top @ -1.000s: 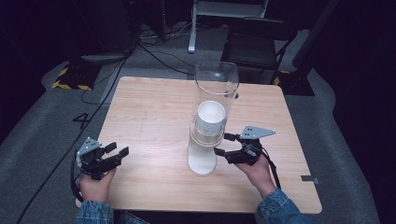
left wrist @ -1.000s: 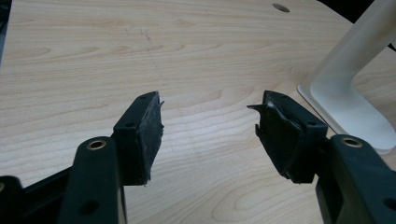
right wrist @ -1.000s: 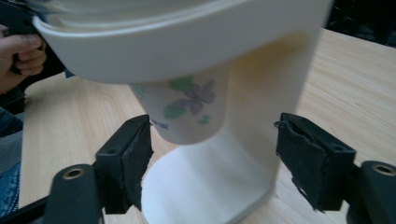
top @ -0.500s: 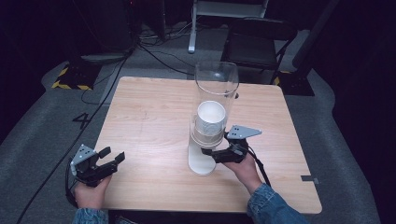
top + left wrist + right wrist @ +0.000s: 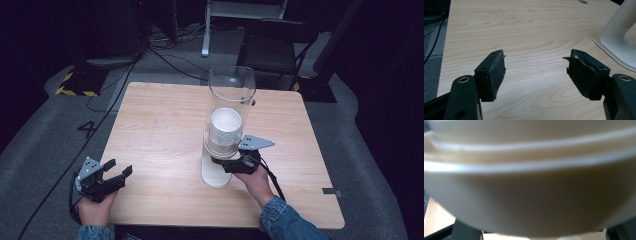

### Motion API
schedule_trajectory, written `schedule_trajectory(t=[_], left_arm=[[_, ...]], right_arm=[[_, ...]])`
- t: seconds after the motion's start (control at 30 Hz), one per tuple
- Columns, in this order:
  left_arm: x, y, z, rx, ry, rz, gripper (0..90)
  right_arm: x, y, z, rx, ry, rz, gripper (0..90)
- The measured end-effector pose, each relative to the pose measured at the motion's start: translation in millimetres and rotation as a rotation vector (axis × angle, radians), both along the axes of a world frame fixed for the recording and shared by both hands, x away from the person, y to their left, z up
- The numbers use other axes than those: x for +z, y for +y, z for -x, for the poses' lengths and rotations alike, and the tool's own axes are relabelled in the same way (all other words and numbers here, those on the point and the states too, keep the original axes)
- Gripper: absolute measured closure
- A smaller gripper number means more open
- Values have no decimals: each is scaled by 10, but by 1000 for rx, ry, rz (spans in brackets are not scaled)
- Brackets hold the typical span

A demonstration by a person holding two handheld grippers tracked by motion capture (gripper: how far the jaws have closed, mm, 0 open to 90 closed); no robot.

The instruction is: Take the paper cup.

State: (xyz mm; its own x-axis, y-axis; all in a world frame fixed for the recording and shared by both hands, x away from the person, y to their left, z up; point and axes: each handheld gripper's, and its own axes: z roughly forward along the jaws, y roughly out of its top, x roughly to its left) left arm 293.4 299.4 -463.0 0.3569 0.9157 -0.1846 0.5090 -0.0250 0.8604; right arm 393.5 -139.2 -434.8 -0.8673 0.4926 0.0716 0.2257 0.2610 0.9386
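A cup dispenser stands mid-table: a clear tube (image 5: pixel 232 85) on a white stand (image 5: pixel 216 175), with a stack of white cups (image 5: pixel 226 125) hanging out of its lower end. My right gripper (image 5: pixel 227 164) reaches in from the right at the bottom of that stack. In the right gripper view the lowest cup (image 5: pixel 529 202) sits blurred and very close, with the black jaws far apart at the bottom corners. My left gripper (image 5: pixel 117 170) hovers open at the table's front left; its jaws (image 5: pixel 536 62) hold nothing, and the stand's foot (image 5: pixel 621 37) lies off to its right.
The wooden table (image 5: pixel 160 120) stands on grey carpet. A dark chair (image 5: pixel 275 50) is behind its far edge, with cables (image 5: pixel 165 55) on the floor and yellow-black tape (image 5: pixel 75 85) at the far left.
My right gripper has slid left and in under the cup stack. My left gripper has drifted left and toward the front edge, still open.
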Motion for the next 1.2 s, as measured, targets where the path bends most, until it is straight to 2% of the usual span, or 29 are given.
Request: schedule_trajectory(t=[0.67,0.83,1.2], left_arm=[[5,-11,-11,-6,23,-10,308],[5,-15,-13,-6,26,-9,307],[3,-30,-21,-11,31,-13,307]], right_arm=[[-5,-37,-29,11,-50,33,321],[-14,-49,-34,-1,-87,55,320],[-24,-62,-48,11,-86,49,321]])
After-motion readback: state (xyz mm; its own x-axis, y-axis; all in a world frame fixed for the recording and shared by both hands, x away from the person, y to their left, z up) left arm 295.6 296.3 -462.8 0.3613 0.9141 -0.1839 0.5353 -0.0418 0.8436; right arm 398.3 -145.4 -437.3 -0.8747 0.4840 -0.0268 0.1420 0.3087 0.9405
